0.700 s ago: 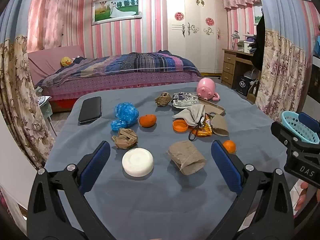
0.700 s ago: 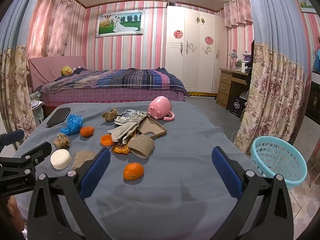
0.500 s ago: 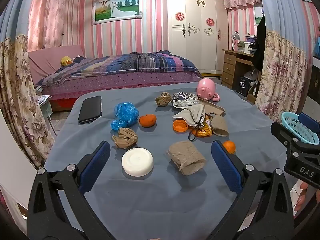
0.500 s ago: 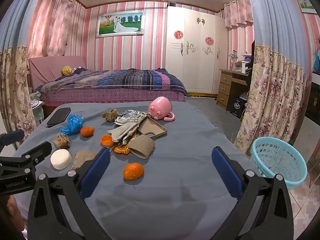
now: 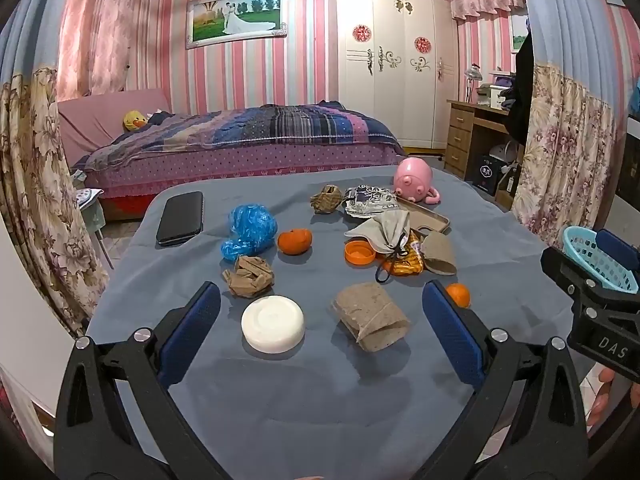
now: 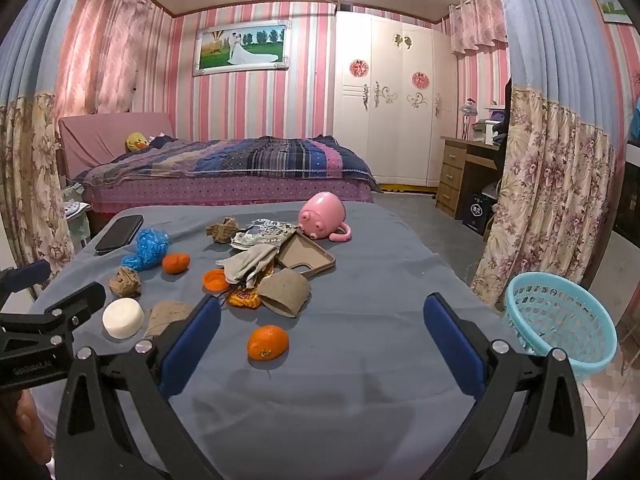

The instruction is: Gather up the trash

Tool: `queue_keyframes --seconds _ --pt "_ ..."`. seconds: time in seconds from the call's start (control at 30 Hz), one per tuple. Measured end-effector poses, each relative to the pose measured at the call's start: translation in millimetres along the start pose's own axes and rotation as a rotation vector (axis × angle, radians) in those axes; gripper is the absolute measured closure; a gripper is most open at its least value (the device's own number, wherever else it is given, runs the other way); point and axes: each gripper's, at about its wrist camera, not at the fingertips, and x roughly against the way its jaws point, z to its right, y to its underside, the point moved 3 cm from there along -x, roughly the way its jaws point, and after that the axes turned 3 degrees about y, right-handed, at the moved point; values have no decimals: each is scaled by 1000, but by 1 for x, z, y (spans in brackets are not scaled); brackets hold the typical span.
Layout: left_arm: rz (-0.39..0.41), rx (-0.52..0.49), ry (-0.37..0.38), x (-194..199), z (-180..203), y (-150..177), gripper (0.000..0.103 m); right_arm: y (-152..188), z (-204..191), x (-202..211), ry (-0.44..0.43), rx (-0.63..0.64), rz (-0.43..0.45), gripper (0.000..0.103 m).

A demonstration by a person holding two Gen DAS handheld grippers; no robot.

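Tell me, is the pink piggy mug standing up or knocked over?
Knocked over. The pink pig-faced mug lies on its side on the grey-blue tablecloth, its handle resting on the cloth and its face pointing sideways and down.

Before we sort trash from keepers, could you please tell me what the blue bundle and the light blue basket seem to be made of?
The blue bundle looks like thin plastic film: glossy, translucent, finely crinkled. The light blue basket looks like moulded plastic, smooth and matte, its wall pierced by regular holes.

"DAS" on the right gripper [image 5: 600,300] body, "GenRobot.AI" (small, faint) on the left gripper [image 6: 36,320] body
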Motion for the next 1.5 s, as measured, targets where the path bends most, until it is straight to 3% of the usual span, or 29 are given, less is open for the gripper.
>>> queue_keyframes --seconds 1.5 --pt "17 5 -16 6 1 -6 5 -3 4 -4 -2 -16 6 4"
